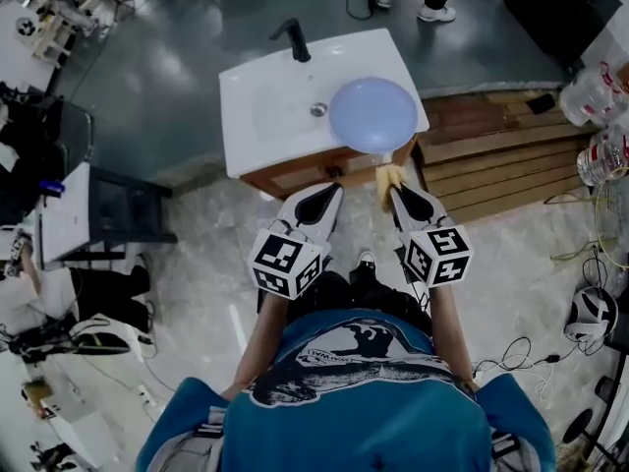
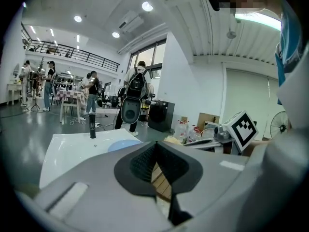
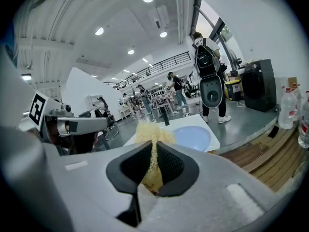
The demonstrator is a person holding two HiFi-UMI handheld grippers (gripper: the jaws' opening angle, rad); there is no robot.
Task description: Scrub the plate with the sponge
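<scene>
A pale blue plate (image 1: 372, 114) lies on the right part of a white sink top (image 1: 265, 106), overhanging its front edge; the plate (image 3: 192, 137) also shows ahead in the right gripper view. My right gripper (image 1: 393, 190) is shut on a yellow fibrous sponge (image 1: 387, 178), which stands squeezed between its pads (image 3: 153, 153), just short of the plate's near rim. My left gripper (image 1: 335, 190) is shut with nothing in it, in front of the sink cabinet, left of the plate (image 2: 124, 144). Both grippers point slightly downward at the sink.
A black faucet (image 1: 293, 39) stands at the sink's back, a drain (image 1: 318, 109) beside the plate. Wooden pallets (image 1: 491, 150) lie right of the sink, with water bottles (image 1: 593, 96) further right. People stand beyond the sink. Desks and cables line the left side.
</scene>
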